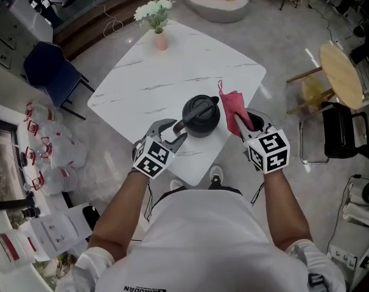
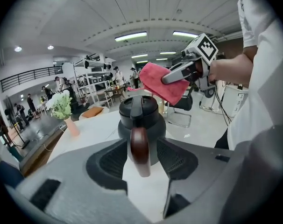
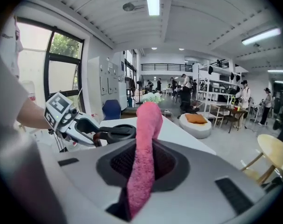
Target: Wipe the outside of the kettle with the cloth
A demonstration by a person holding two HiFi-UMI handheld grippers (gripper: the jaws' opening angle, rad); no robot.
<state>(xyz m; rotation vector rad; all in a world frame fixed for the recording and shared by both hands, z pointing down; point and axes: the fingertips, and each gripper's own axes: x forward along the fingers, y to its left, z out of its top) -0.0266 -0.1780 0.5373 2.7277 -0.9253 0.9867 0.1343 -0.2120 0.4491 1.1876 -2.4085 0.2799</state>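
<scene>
kettle: the black kettle [image 1: 201,115] stands upright on the near part of the white marble table [image 1: 166,78], lid on, with its brown handle [image 2: 140,149] turned toward the person.
left gripper: the left gripper [image 1: 174,134] sits at the kettle's near left side with its jaws wide apart. the handle is right between them with a gap on each side, and neither pad presses on it, so nothing is held.
right gripper: the right gripper [image 1: 241,121] is off the kettle's right side, jaws closed tight on the pink cloth [image 1: 231,104].
cloth: it is pinched along the middle, and a folded length stands up past the fingertips [image 3: 144,148]. it is in the air just beside the kettle's right shoulder. from the left gripper view it shows above and beyond the lid [image 2: 162,84], and whether it touches the kettle cannot be told.
table: a small pink vase [image 1: 161,40] of white flowers stands at the far side, well apart from the kettle.
person: a person in a white shirt stands at the table's near corner, one forearm out to each gripper.
around: a blue chair [image 1: 50,72] is at far left and a round wooden table [image 1: 341,75] at right.
</scene>
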